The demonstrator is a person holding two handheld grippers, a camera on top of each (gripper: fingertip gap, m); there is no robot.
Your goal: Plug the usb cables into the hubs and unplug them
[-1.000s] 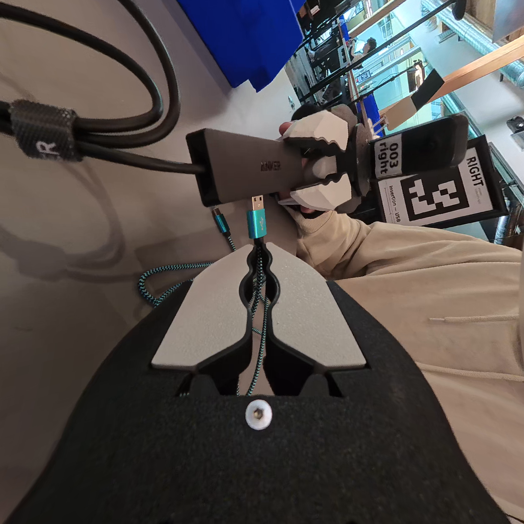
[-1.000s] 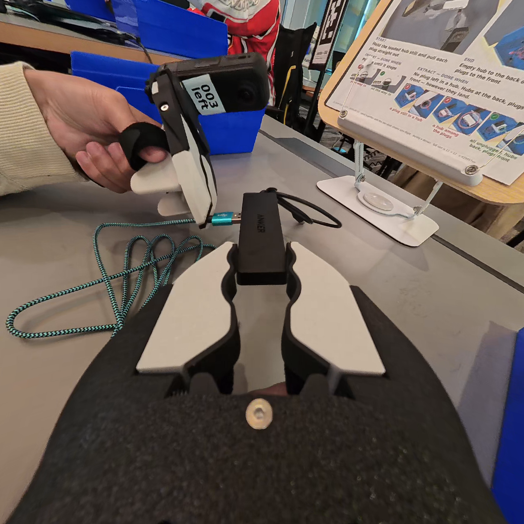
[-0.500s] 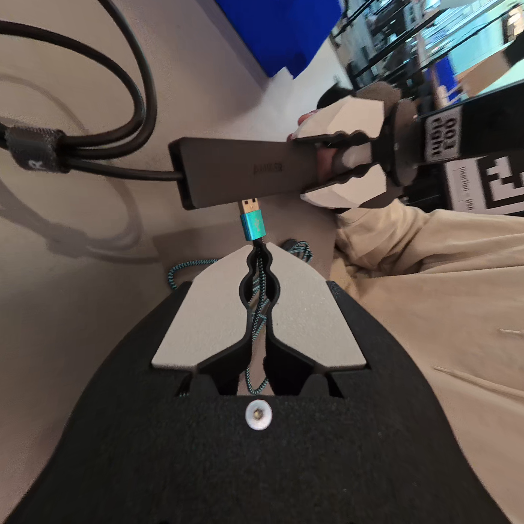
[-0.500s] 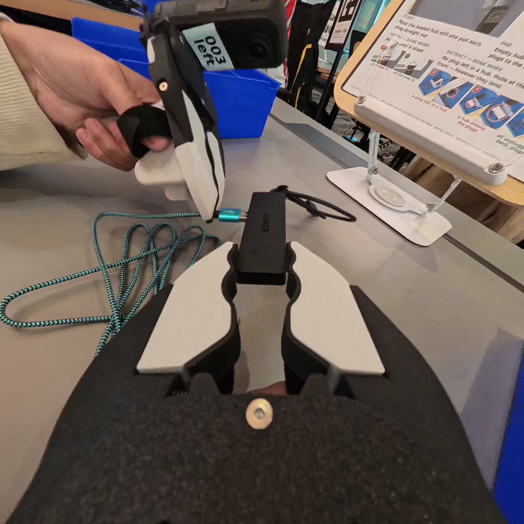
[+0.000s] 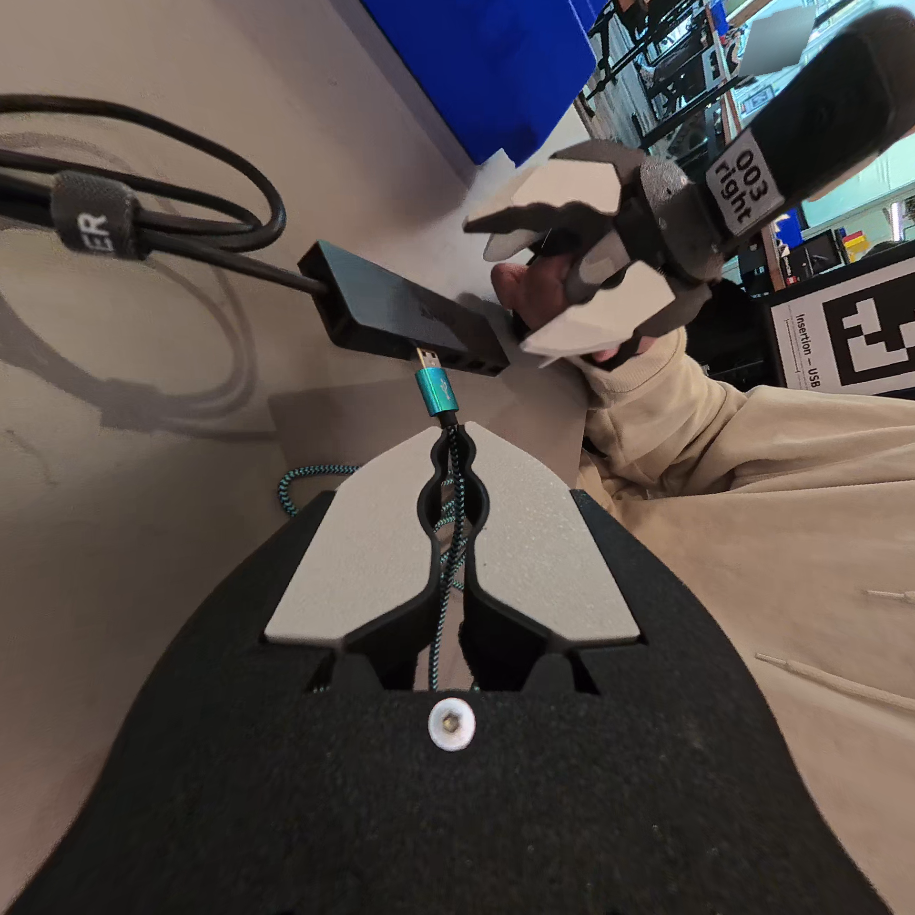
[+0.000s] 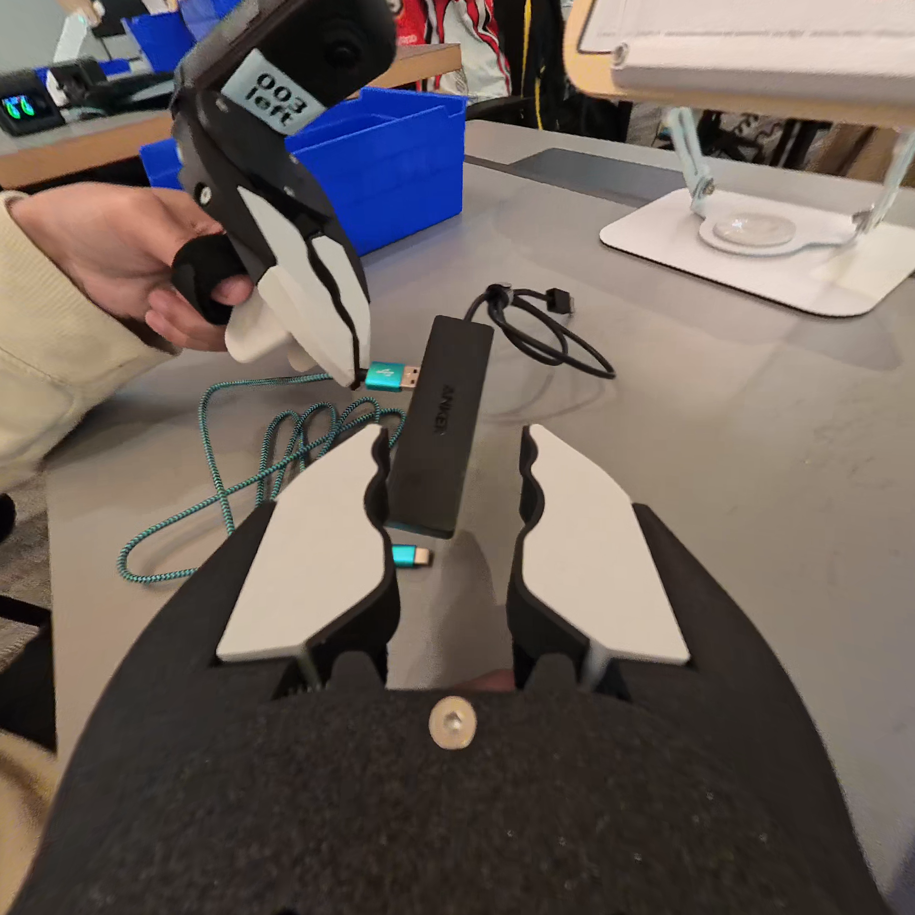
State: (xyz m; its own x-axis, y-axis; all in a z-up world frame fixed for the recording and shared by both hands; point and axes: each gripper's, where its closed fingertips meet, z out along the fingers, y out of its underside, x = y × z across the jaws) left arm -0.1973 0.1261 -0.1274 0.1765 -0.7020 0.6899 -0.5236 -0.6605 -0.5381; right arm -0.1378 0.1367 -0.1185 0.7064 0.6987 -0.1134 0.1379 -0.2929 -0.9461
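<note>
Right hand-held gripper (image 6: 450, 445) released hub (image 6: 438, 426); left hand-held gripper (image 5: 451, 435) still pinching cable (image 5: 453, 495).

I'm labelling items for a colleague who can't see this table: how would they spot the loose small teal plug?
Start from the grey table and find the black hub lying on it. Just past the hub's near end lies the small teal plug, loose on the table. Unlike the larger teal plug gripped by the left tongs, nothing holds it.
</note>
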